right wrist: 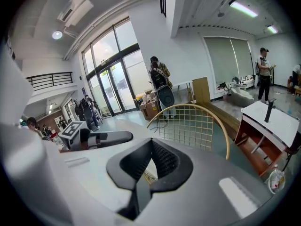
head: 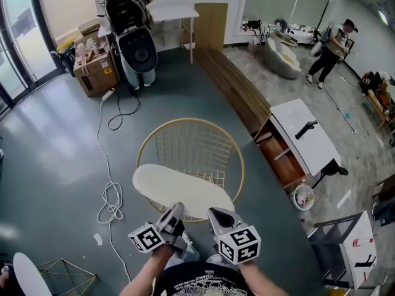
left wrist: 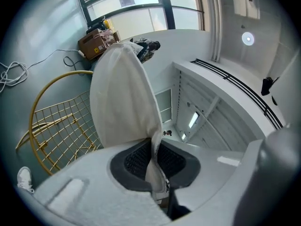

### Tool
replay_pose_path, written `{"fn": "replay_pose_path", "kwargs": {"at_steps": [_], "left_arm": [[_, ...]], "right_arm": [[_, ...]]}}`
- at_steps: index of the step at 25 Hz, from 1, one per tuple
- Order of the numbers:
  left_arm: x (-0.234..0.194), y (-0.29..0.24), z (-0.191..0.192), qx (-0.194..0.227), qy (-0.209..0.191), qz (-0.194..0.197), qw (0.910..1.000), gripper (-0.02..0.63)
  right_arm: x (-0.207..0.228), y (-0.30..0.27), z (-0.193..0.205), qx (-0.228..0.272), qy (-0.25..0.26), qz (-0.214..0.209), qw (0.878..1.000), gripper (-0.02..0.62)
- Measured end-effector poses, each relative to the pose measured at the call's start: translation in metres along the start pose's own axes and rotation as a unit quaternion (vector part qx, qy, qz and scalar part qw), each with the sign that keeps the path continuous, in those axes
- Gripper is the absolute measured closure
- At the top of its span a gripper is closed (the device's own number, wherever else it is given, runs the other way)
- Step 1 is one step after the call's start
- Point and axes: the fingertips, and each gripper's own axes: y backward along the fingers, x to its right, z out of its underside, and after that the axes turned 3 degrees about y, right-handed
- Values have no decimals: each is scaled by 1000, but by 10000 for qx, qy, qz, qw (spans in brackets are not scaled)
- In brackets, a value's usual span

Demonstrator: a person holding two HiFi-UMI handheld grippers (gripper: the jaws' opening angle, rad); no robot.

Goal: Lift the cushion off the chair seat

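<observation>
pinching the cushion [left wrist: 120,98], the left gripper [left wrist: 153,149] shows this only in its own view; right gripper [right wrist: 151,147] closed.

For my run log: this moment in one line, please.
cushion: held above chair | left gripper: jaws shut on cushion | right gripper: jaws together

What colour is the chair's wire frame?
Gold; the chair frame shows best in the head view.

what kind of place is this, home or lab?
Likely an open studio or lab hall, not a home: tall glass doors, cardboard boxes by the wall, scattered furniture such as the wire chair.
</observation>
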Motion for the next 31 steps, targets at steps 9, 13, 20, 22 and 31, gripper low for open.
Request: {"fn": "replay_pose_path", "kwargs": {"at_steps": [9, 13, 20, 22, 31], "left_arm": [[76, 25, 3, 550, -561, 330, 9964, 577], [89, 33, 1, 661, -721, 317, 9947, 577], [95, 33, 3, 739, -785, 203, 9940, 577], [94, 31, 4, 733, -787, 177, 9940, 577], [91, 22, 5, 715, -771, 184, 9943, 577]], "right_arm": [[-11, 39, -30, 539, 200, -210, 9981, 603], [-13, 42, -33, 622, 278, -219, 9974, 603], [-9, 45, -34, 627, 292, -288, 9972, 603], [-8, 45, -33, 605, 288, -302, 9973, 603], [0, 39, -30, 599, 156, -317, 9976, 603]]}}
